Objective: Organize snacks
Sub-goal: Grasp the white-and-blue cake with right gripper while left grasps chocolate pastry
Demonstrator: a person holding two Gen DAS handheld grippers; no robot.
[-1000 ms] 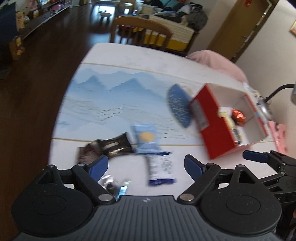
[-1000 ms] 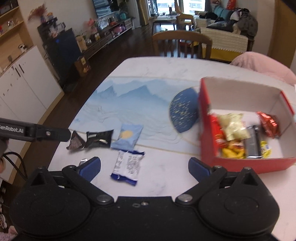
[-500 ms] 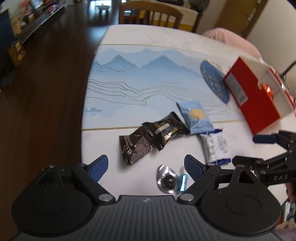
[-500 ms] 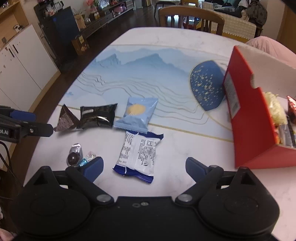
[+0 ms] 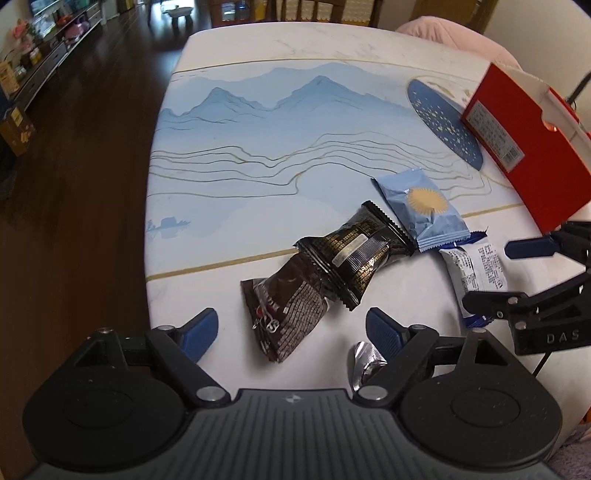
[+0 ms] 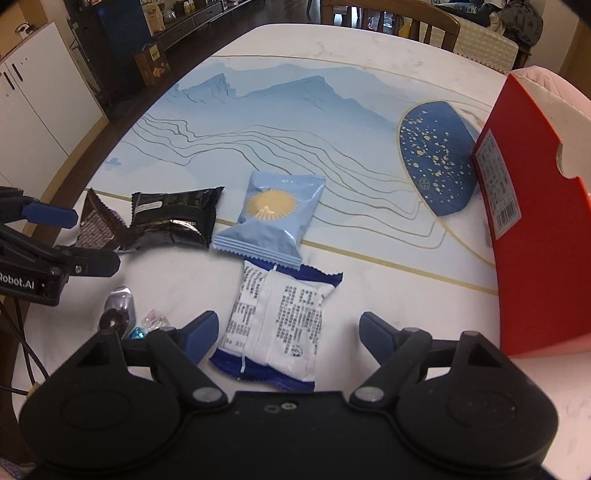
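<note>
Several snack packets lie on the white table. My left gripper (image 5: 291, 332) hangs low over a dark brown packet (image 5: 284, 314), which lies between its closing jaws with the pads clear of it. A black-and-gold packet (image 5: 354, 254) overlaps the brown one. My right gripper (image 6: 288, 332) straddles a white-and-blue packet (image 6: 277, 325); its jaws are closing, and the pads are not pressing on it. A light blue packet with a gold sun (image 6: 273, 218) lies just beyond. The red box (image 6: 535, 229) stands at the right, its inside hidden.
A silver foil candy (image 5: 365, 362) lies by my left gripper's right finger, with small wrapped candies (image 6: 118, 310) near the table's front edge. A dark blue speckled oval (image 6: 436, 162) is printed by the box. A wooden chair (image 6: 388, 18) stands at the far side, dark floor at the left.
Both grippers have come down toward the table, so the packets now look larger and sit between the fingers. The right jaws have narrowed. The box's contents have dropped out of view.
</note>
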